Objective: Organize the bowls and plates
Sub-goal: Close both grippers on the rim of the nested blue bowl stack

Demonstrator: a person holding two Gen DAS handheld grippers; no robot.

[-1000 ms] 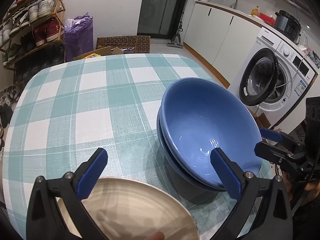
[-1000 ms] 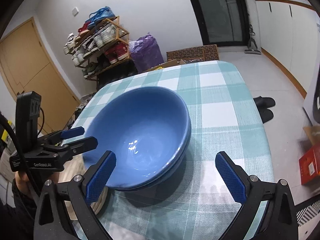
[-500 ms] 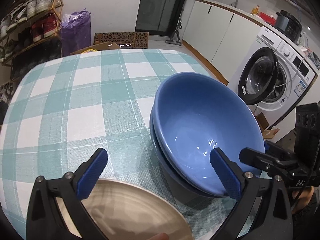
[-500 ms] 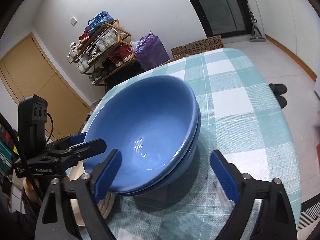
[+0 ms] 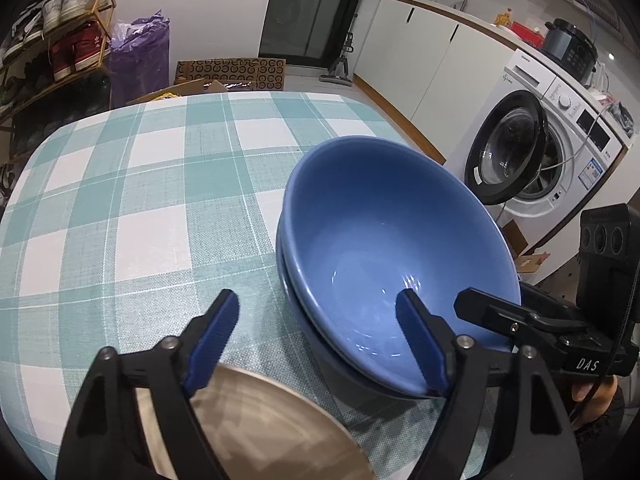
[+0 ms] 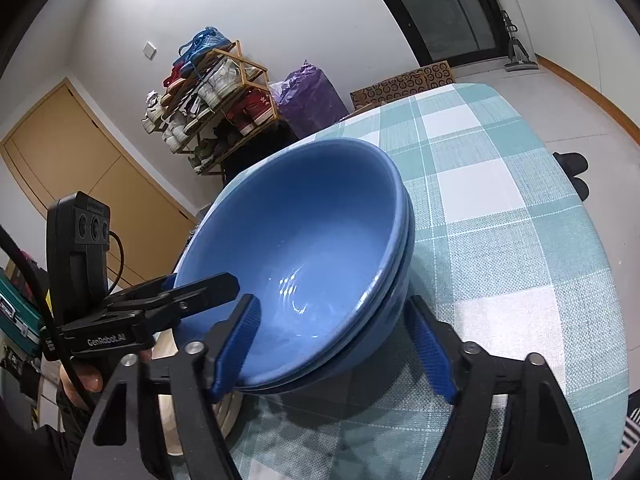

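Two blue bowls (image 5: 384,256) sit nested on the checked bench (image 5: 120,200), beside a tan plate (image 5: 256,432). Both tools, left tool (image 5: 320,340) and right tool (image 6: 332,348), have just been closing, each straddling the bowls' near rim, half-open, gripping nothing yet, likely for a two-sided lift.

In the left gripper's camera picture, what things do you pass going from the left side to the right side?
Wooden shoe rack → purple plastic bag → patterned cardboard box → stacked blue ceramic bowls → white washing machine.
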